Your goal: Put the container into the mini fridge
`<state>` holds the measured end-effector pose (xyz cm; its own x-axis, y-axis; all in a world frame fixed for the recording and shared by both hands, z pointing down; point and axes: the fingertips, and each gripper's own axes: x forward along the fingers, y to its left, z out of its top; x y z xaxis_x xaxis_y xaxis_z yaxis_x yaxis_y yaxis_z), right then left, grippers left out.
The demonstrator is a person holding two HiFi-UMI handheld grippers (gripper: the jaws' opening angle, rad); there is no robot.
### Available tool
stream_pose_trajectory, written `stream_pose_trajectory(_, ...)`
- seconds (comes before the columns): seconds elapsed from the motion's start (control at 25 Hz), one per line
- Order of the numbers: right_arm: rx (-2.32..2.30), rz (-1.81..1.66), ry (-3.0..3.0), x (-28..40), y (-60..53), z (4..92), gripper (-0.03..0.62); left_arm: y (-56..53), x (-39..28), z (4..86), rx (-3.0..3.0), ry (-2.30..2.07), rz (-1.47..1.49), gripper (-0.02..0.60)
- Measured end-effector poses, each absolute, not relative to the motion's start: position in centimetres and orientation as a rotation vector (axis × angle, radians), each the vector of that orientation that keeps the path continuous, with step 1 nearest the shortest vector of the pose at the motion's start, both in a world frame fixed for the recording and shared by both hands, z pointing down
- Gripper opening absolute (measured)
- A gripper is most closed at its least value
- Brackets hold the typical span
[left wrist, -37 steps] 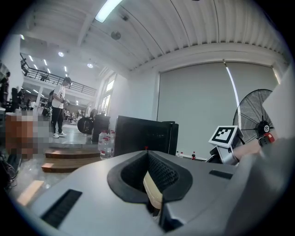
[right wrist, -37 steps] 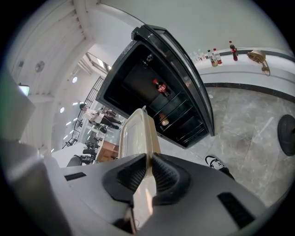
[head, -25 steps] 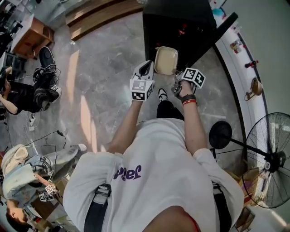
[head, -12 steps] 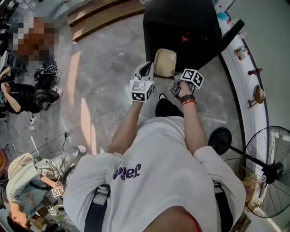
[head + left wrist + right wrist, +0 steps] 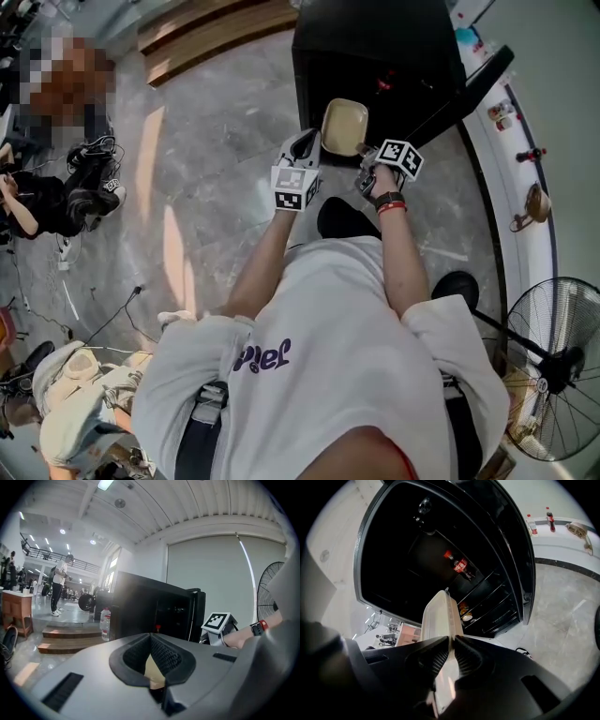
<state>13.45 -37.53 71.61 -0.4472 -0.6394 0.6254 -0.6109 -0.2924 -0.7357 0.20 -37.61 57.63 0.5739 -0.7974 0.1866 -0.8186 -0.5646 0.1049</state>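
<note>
The beige lidded container (image 5: 343, 127) hangs in the air in front of the open black mini fridge (image 5: 375, 47). My right gripper (image 5: 366, 167) is shut on its near edge. In the right gripper view the container (image 5: 438, 616) stands edge-on between the pads and points into the dark fridge interior (image 5: 422, 550). My left gripper (image 5: 307, 141) is at the container's left edge. In the left gripper view a beige sliver sits between its nearly closed pads (image 5: 166, 660). The fridge (image 5: 150, 606) is straight ahead there.
The fridge door (image 5: 469, 80) swings open to the right. Bottles (image 5: 461, 566) and small items lie on the shelves inside. A white counter (image 5: 511, 122) runs along the right, with a standing fan (image 5: 553, 366) near it. Wooden steps (image 5: 216, 28) lie at the far left.
The fridge has come slightly closer and the view has shifted. The container stays in the same place between both grippers. Neither grip has changed.
</note>
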Motion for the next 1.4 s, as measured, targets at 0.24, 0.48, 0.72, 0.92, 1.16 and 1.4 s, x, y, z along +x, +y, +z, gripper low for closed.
stream_pose_trajectory(0.24, -1.662, -1.885, 1.903, 14.8, -40.1, 72.5, 0.052, -39.4, 1.6, 59.5, 2.622, -1.372, 0.200, 0.019)
stream_pose_trajectory(0.48, -1.645, -1.901, 1.912, 15.2, -42.5, 72.7, 0.052, -41.1, 2.2, 58.8, 2.603, -1.376, 0.173, 0.020)
stream_pose_trajectory(0.72, -1.660, -1.891, 1.947, 15.2, -45.6, 73.1, 0.052, -42.2, 3.0, 58.5, 2.613, -1.363, 0.176, 0.019)
stream_pose_trajectory(0.92, -1.659, -1.894, 1.940, 15.5, -47.7, 74.0, 0.052, -43.2, 3.2, 58.7, 2.601, -1.367, 0.168, 0.020)
stream_pose_trajectory(1.16, -1.717, -1.880, 1.959, 16.4, -49.6, 75.2, 0.052, -44.3, 3.1, 59.8, 2.587, -1.383, 0.182, 0.019)
stream_pose_trajectory(1.4, -1.749, -1.853, 1.979, 17.0, -51.4, 75.9, 0.052, -45.1, 2.9, 61.1, 2.576, -1.391, 0.202, 0.020)
